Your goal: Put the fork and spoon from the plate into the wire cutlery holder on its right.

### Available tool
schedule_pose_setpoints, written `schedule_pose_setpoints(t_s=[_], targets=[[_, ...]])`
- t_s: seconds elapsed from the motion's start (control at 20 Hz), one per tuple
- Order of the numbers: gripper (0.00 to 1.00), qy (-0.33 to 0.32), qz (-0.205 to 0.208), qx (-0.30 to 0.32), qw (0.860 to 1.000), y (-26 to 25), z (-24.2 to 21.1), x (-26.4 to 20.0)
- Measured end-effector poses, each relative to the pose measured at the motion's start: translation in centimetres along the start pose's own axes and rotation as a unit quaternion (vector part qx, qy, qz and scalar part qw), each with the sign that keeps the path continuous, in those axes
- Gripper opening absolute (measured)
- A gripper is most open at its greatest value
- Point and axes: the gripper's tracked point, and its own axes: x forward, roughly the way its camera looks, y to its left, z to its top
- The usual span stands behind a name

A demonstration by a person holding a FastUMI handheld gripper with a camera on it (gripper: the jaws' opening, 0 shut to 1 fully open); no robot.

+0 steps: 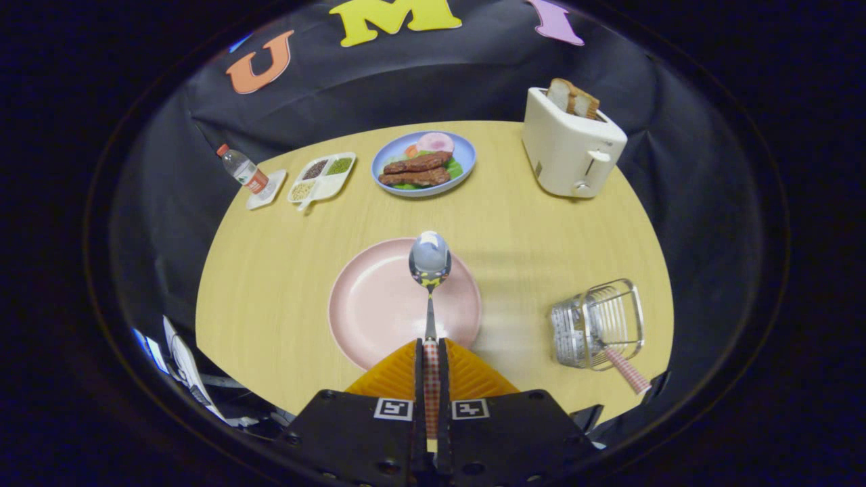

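Note:
My gripper (431,355) is shut on the checked handle of a metal spoon (429,260). The spoon points straight ahead from the fingers, its bowl held up over the far part of a pink plate (379,304). The plate lies on the wooden table just beyond the fingers and holds nothing else that I can see. To the right of the plate stands the wire cutlery holder (599,325). A fork (626,370) with a checked handle leans in it, handle sticking out toward me; its tines are hidden behind the wires.
A white toaster (572,145) with bread slices stands at the far right. A blue plate of food (424,164) sits at the back centre, a divided white tray (323,177) and a small water bottle (238,166) at the back left. The round table (270,270) ends close on the left.

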Motion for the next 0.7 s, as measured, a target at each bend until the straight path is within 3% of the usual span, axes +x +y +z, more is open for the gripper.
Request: schedule_pose_setpoints(t_s=[0.4, 0.7], targets=[[0.06, 0.015, -0.018, -0.007, 1.000, -9.4, 1.0, -4.8], [0.06, 0.057, -0.024, -0.029, 0.998, -13.5, -0.1, -6.0]])
